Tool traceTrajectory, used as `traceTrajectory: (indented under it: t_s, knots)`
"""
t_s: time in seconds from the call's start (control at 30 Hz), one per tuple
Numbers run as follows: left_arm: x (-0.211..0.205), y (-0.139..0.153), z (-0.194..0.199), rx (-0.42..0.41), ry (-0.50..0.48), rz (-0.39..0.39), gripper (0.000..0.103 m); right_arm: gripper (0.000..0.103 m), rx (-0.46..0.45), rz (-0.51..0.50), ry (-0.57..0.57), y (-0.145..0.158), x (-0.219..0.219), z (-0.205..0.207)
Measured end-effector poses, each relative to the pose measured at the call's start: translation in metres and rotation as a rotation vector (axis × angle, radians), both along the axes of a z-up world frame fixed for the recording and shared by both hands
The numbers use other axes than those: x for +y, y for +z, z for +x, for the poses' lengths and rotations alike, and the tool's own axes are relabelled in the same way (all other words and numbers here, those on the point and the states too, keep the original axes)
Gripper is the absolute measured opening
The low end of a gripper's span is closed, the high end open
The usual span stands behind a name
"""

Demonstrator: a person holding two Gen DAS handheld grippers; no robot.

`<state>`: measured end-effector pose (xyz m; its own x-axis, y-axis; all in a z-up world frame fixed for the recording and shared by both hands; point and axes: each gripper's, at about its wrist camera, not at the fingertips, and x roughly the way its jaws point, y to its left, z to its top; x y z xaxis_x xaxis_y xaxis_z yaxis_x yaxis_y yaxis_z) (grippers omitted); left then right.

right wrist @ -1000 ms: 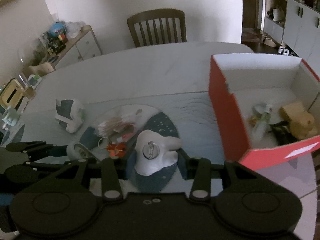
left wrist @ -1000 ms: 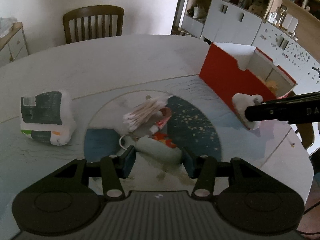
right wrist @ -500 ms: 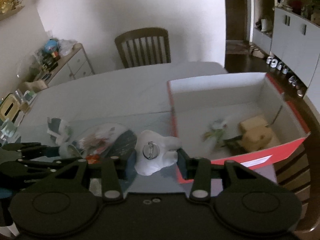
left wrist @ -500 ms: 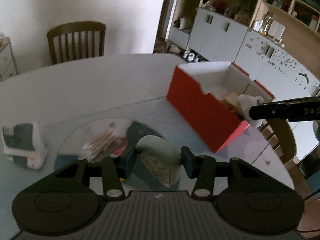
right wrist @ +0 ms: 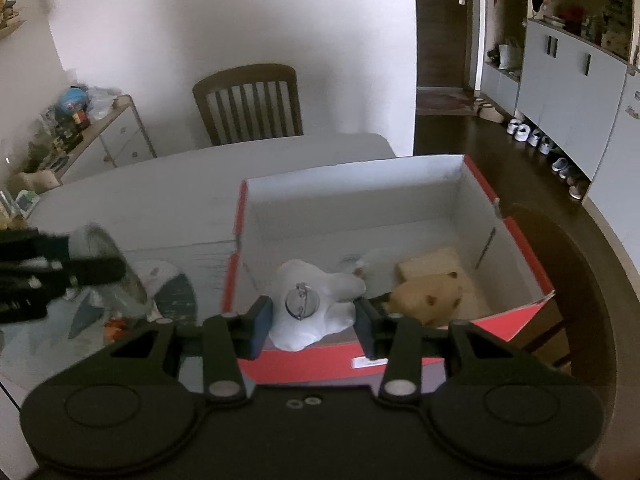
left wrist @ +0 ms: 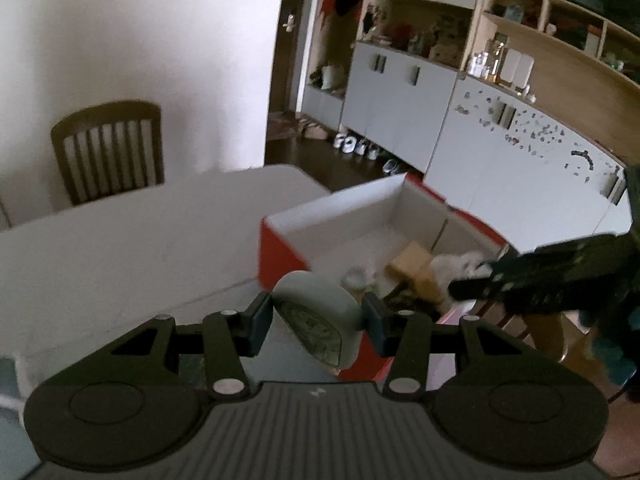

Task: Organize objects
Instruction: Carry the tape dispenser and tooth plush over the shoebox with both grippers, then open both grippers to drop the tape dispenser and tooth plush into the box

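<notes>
My R gripper (right wrist: pixel 314 316) clamps the white piece (right wrist: pixel 316 304) above the box (right wrist: pixel 400 360); L gripper (left wrist: pixel 318 316) clamps the grey case (left wrist: pixel 316 308) at box's 7 o'clock. Risk: simultaneous drops, grippers collide.

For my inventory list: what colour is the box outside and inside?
The box is red outside and white inside; the right wrist view shows it best.

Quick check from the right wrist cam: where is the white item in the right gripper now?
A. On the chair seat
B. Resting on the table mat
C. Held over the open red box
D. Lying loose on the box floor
C: the right gripper is clamped on the white item, held above the near wall of the red box, not yet released.
</notes>
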<state>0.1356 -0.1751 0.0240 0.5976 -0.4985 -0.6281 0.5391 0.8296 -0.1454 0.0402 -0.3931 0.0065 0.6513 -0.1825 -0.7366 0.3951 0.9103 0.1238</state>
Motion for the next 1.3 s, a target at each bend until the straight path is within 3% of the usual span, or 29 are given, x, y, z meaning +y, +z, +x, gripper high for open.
traceTrajectory:
  t_s: [0.37, 0.8, 1.03, 1.3]
  knots:
    - [-0.078, -0.001, 0.037, 0.018, -0.040, 0.021, 0.048, 0.043, 0.055, -0.004, 0.016, -0.023, -0.029, 0.002]
    - [-0.126, -0.045, 0.080, 0.072, -0.038, 0.187, 0.048, 0.043, 0.099, -0.021, 0.063, -0.040, -0.046, 0.030]
    - [-0.144, -0.064, 0.100, 0.104, -0.042, 0.285, 0.048, 0.043, 0.169, -0.057, 0.120, -0.060, -0.040, 0.046]
    - [-0.159, -0.079, 0.114, 0.126, -0.057, 0.348, 0.048, 0.044, 0.193, -0.043, 0.126, -0.067, -0.041, 0.052]
